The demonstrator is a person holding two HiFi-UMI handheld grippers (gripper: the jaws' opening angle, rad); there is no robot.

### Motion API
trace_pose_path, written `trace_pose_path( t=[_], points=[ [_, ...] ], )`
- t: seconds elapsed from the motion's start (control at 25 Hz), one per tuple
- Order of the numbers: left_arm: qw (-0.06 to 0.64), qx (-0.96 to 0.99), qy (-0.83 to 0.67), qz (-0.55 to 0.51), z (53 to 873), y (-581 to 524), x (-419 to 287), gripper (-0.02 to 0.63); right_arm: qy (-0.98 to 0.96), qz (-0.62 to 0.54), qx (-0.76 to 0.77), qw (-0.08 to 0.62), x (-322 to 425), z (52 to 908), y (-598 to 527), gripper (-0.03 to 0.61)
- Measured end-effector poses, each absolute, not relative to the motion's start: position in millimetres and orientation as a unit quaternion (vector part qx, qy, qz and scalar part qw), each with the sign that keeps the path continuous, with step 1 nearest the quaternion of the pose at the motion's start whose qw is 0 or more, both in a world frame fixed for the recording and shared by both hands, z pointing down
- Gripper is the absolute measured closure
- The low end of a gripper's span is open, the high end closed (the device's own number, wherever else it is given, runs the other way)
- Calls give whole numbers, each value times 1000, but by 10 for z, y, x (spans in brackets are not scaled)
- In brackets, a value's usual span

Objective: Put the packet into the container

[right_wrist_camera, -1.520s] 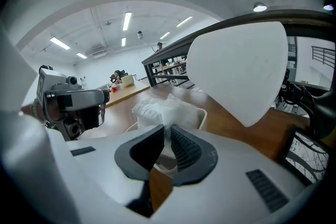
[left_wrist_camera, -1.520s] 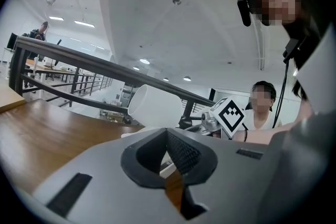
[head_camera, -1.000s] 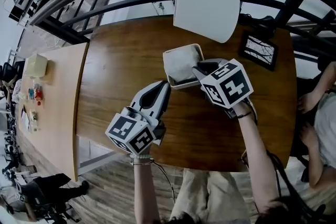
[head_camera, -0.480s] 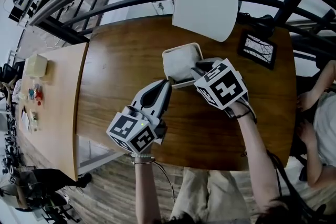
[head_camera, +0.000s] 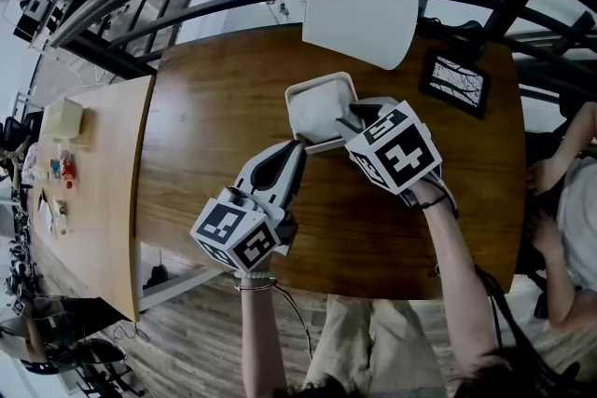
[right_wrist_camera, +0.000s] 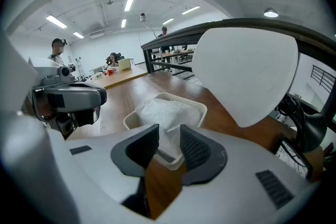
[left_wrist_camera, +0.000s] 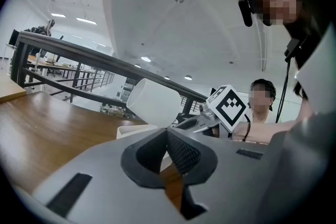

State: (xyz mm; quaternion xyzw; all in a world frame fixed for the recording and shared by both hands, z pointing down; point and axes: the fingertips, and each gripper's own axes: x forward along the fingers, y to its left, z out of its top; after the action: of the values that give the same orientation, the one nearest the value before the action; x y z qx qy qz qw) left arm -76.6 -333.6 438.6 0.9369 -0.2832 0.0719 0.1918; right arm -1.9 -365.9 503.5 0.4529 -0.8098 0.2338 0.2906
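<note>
The packet (head_camera: pixel 320 110) – white, puffy – lay inside the container (head_camera: pixel 317 80), a pale squarish tub near the middle of the brown wooden table (head_camera: pixel 205 116). Seen along the R gripper (head_camera: pixel 346 118), the packet (right_wrist_camera: pixel 164 112) filled most of the tub (right_wrist_camera: pixel 198 107) and stood a bit above its rim.

The R gripper (right_wrist_camera: pixel 169 138) sat at approx. 4 o'clock of the tub, tips over its near edge. Its jaws were opening: the packet's near end showed in the gap, but the pads weren't pressing on it.

The L gripper (head_camera: pixel 297 148) was at approx. 7 o'clock of the tub, nose almost at its corner, apart from the packet. Its jaws (left_wrist_camera: pixel 167 135) were clenched tip to tip w/ nothing between them.

Beyond the tub at 12 o'clock – a big white rounded panel (head_camera: pixel 361 12) at the table's far edge. A dark framed plate (head_camera: pixel 455 81) lay at 2 o'clock. Another person's arm (head_camera: pixel 552 165) showed at 3 o'clock, past the table's end.
</note>
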Motion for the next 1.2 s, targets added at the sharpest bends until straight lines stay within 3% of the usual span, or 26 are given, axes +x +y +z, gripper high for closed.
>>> trace_pose_path(
  t=[0.64, 0.92, 1.2],
  points=[
    [197, 938, -278, 55, 4023, -3110, -767, 609, -837, 250, 441, 205, -162, 4374, -3242, 473],
    [182, 947, -262, 34, 3684, -2902, -660, 609, -847, 196, 454, 194, -170, 3923, -2976, 561],
    [165, 955, -245, 23, 3365, -2630, -640, 609, -852, 167, 476, 138, -207, 3459, -2670, 566]
  ],
)
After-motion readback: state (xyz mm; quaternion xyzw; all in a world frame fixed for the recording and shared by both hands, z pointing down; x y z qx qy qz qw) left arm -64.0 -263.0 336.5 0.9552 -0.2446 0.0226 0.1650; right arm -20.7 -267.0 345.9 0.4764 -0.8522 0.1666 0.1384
